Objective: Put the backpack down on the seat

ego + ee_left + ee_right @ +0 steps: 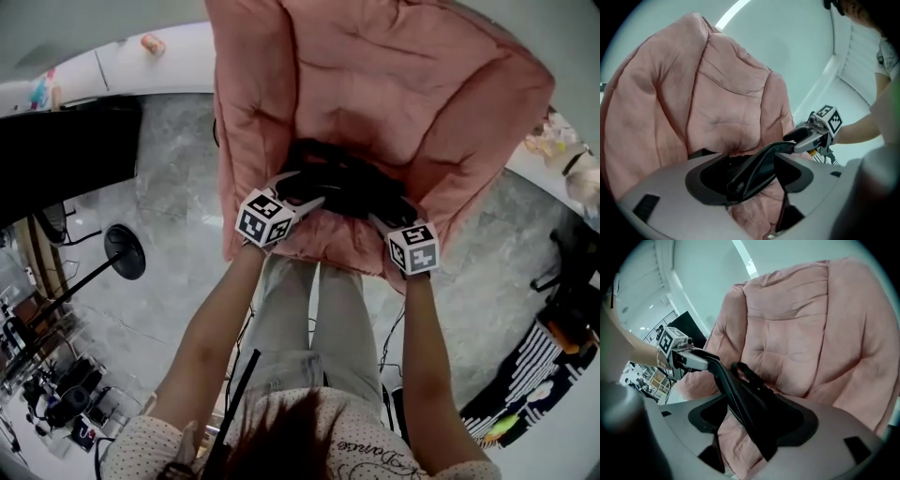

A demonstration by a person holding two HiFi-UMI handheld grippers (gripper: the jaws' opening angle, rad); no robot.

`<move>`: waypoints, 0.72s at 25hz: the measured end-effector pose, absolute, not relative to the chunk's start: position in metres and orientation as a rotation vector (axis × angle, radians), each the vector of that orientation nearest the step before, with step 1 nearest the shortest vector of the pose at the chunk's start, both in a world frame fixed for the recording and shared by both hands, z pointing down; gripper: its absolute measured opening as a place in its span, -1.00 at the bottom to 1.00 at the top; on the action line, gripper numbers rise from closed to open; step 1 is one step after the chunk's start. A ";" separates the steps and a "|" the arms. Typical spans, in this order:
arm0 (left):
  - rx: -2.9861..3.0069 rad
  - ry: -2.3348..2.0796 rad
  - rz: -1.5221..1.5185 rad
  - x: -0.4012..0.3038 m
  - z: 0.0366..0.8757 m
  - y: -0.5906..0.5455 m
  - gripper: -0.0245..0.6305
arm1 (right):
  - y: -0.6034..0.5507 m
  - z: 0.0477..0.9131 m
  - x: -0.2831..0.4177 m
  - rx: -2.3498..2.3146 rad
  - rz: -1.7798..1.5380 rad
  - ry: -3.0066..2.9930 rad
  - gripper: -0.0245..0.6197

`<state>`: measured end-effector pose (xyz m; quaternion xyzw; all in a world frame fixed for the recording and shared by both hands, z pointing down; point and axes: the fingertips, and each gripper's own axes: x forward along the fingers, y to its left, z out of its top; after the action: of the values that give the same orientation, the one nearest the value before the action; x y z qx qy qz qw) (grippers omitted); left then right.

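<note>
Over the grey marbled floor [169, 187] at your left, your left tool [302, 195] gapes wide with a flat black strap [759, 171] loose between its jaws, the soft black backpack [352, 183] lies on the puffy pink quilted seat [403, 84], and your right tool [386, 223] stands equally wide, gripping nothing.

The only writing I could read was dark cursive lettering on my cream, dotted fabric shirt [373, 456], where I made out "Dance" (the marks before it were too small to read).
</note>
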<state>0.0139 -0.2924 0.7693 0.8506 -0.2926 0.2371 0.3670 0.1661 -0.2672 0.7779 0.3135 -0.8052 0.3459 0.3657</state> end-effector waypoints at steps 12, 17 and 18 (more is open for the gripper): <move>2.260 -0.746 0.609 0.004 0.713 -0.290 -0.02 | -0.271 0.714 0.162 0.905 0.878 -2.134 -0.04; 2.279 -0.769 0.549 0.004 0.685 -0.292 -0.03 | -0.280 0.688 0.158 1.003 0.876 -2.177 -0.18; 2.279 -0.766 0.525 0.004 0.679 -0.291 -0.10 | -0.283 0.681 0.158 1.027 0.870 -2.188 -0.22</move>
<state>0.0044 -0.2913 0.6786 0.8729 -0.2934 0.2011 0.3339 0.1581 -0.2826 0.6812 0.3836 -0.8170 0.3250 0.2824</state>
